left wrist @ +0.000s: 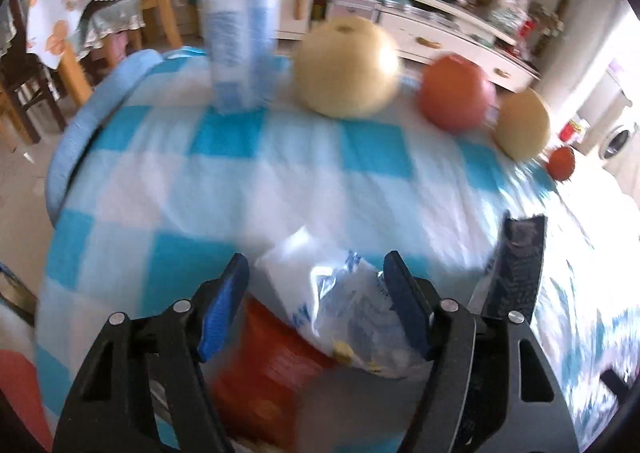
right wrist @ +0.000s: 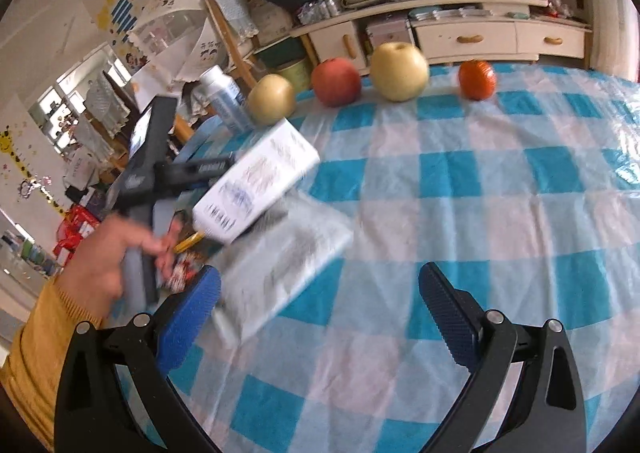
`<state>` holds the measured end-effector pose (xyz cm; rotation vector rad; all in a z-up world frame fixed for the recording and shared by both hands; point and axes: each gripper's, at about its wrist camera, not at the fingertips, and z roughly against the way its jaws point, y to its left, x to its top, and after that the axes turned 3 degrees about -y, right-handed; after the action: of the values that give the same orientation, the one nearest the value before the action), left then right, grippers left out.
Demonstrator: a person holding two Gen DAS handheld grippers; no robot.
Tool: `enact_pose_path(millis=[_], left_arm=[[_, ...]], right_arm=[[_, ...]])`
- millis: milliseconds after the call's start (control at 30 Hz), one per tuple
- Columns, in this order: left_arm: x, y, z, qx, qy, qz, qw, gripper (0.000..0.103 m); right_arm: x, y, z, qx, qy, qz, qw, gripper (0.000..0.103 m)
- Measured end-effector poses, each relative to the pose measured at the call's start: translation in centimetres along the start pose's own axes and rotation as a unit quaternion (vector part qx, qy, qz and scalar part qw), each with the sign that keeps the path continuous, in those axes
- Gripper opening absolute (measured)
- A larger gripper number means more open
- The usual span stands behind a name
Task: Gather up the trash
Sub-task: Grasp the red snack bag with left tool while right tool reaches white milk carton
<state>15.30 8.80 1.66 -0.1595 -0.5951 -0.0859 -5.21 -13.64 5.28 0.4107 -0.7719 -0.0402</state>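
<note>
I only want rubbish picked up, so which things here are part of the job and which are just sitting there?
Job: white carton in left tongs, plastic wrapper, red packet.
Lying about: small pear, apple, large pear, tangerine, upright bottle, checked cloth.

The worktop [right wrist: 460, 181] is covered in a bright blue and white checked cloth. Along the far edge, a pale yellow pear [right wrist: 399, 71], a red apple [right wrist: 336, 82], a duller yellow-green pear [right wrist: 271, 98] and a small orange fruit [right wrist: 477, 79] are lined up. The bottle [left wrist: 240, 25] is white with light blue print. The carton [right wrist: 256, 193] is white with dark lettering, and blue pads [right wrist: 188, 317] are seen on black gripper frames. A mustard-yellow sleeve [right wrist: 36, 357] is worn.
</note>
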Motion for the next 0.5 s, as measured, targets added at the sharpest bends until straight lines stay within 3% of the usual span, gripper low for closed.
enact_pose_path(millis=[200,333,400,500], left_arm=[[-4.8,-5.0,2.1,-0.058,0.004,-0.031,0.9978,0.07],[-7.0,-6.3,3.5,-0.103,-0.001,-0.025,0.9943,0.07],[-7.6,-6.2,4.5,-0.106,-0.015,-0.026,0.9939,0.07],[-8.0,-4.8,6.9,-0.078,-0.051,-0.032,0.9952,0.071]], right_arm=[[0.5,-2.0,0.4,-0.015,-0.001,-0.02,1.0,0.098],[0.4,-3.0,0.5,-0.014,0.007,-0.034,0.999,0.098],[0.3,-3.4,0.6,-0.013,0.009,-0.042,0.999,0.098],[0.1,-3.8,0.9,-0.004,0.012,-0.051,0.999,0.098]])
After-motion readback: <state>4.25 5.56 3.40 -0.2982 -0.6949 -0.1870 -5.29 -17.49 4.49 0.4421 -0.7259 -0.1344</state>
